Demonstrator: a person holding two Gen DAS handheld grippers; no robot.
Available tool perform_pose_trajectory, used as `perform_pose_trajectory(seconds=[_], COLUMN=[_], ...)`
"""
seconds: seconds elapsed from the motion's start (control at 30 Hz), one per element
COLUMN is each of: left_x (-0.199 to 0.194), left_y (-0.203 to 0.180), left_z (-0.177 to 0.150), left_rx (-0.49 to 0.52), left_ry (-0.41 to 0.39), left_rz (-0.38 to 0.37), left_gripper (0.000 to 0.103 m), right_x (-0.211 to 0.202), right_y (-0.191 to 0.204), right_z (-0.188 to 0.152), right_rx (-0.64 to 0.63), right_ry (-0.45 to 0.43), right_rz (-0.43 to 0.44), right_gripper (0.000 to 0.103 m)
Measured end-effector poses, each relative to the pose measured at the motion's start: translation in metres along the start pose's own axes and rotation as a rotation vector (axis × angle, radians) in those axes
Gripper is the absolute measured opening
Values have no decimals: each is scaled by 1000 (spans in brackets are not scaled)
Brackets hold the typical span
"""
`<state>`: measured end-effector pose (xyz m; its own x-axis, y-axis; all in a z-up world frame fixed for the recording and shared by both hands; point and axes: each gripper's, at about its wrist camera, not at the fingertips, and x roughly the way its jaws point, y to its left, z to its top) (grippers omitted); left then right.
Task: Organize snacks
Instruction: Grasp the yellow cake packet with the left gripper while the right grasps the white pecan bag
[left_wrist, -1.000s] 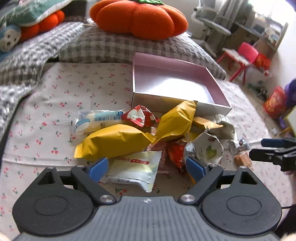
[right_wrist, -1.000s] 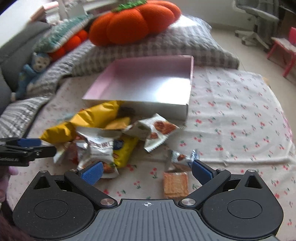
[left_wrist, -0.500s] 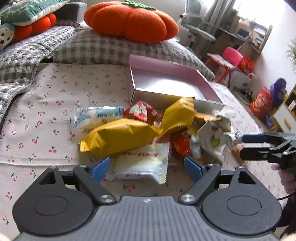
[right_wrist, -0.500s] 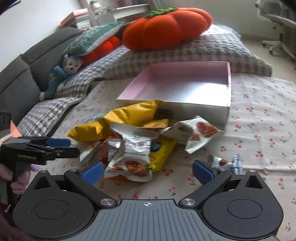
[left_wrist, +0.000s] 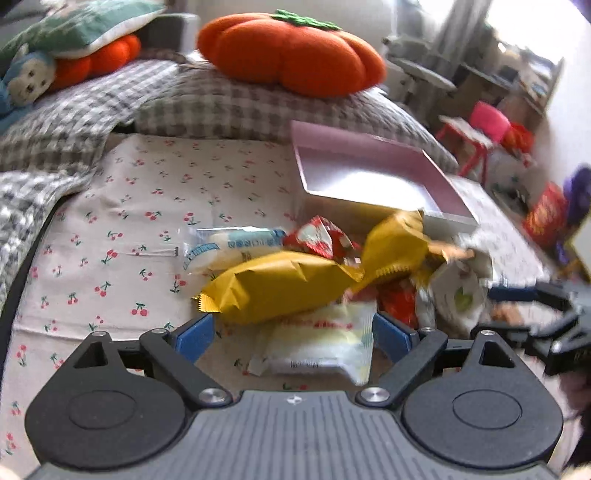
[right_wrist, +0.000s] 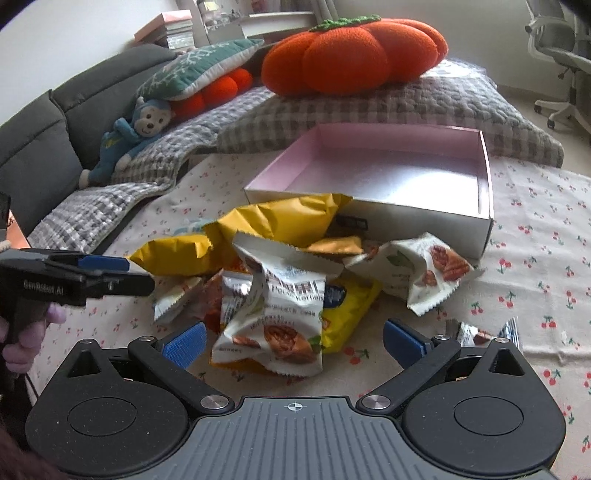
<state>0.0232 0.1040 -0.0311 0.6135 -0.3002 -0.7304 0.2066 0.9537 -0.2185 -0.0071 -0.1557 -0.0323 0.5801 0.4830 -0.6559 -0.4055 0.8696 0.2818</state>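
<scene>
From the left wrist view, the left gripper (left_wrist: 291, 338) has its blue-padded jaws wide and opening further, astride a pale yellow-white flat sachet (left_wrist: 325, 343) that lies between the pads without being pressed. Just beyond it sits a long mustard-yellow foil packet (left_wrist: 280, 284), then a clear wrapper with blue print (left_wrist: 229, 245) to the left and a red-and-white crinkled packet (left_wrist: 319, 236) behind. The shallow pink cardboard box (left_wrist: 373, 155) stands at the far side of the heap on the cherry-print cloth (left_wrist: 129, 206). At the right edge the right gripper (left_wrist: 524, 306) shows blurred, side on.

From the right wrist view, the right gripper (right_wrist: 291, 338) is spread apart around nothing, hovering at the near edge of a white nut-printed pouch (right_wrist: 273, 314). This view alone shows a second white nut pouch (right_wrist: 421, 269) right of the heap, a small silver wrapper (right_wrist: 476, 334) at the near right, and a blue stuffed monkey (right_wrist: 125, 144) on the grey sofa (right_wrist: 37, 147). The left gripper (right_wrist: 110, 275) reaches in from the left
</scene>
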Motion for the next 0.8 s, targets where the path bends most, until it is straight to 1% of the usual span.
perform_pose_trajectory(seconds=[0.03, 0.1, 0.13, 0.17, 0.2, 0.23, 0.3, 0.33, 0.4, 0.43, 0.5, 0.57, 0.63, 0.73, 0.8], left_x=[0, 0, 0, -2, -3, -3, 2, 6, 16, 20, 27, 32, 35, 37, 41], left_y=[1, -3, -8, -10, -13, -15, -18, -19, -22, -24, -26, -28, -28, -28, -29], left_z=[2, 6, 9, 10, 11, 13, 14, 14, 15, 14, 14, 14, 17, 19, 18], left_rx=[-19, 23, 79, 128, 183, 244, 308, 336, 382, 401, 429, 429, 420, 405, 415], left_ry=[-3, -9, -23, -38, -52, -55, -36, -13, 28, 40, 60, 70, 75, 73, 81], left_rz=[4, 29, 59, 85, 102, 104, 102, 98, 76, 70, 60, 60, 67, 73, 83], left_gripper=[91, 91, 92, 95, 98, 99, 99, 99, 97, 97, 94, 94, 93, 92, 91], right_x=[1, 3, 4, 5, 6, 7, 8, 9, 9, 9, 11, 13, 15, 15, 15], right_y=[1, 1, 1, 0, -1, -2, -4, -5, -6, -5, -4, -3, -3, -4, -6], right_z=[1, 3, 5, 5, 5, 5, 5, 5, 5, 5, 7, 8, 9, 8, 8], right_rx=[1, 16, 25, 33, 40, 43, 47, 47, 46, 43, 35, 43, 56, 72, 89], right_ry=[-5, -14, -13, -13, -12, -11, -9, -7, -6, -7, -7, 2, 12, 18, 22], right_rz=[-2, -1, 0, 0, -2, -5, -12, -11, -1, 3, 15, 33, 48, 62, 71], right_gripper=[100, 98, 96, 95, 95, 93, 90, 89, 86, 83, 75, 65, 60, 58, 58])
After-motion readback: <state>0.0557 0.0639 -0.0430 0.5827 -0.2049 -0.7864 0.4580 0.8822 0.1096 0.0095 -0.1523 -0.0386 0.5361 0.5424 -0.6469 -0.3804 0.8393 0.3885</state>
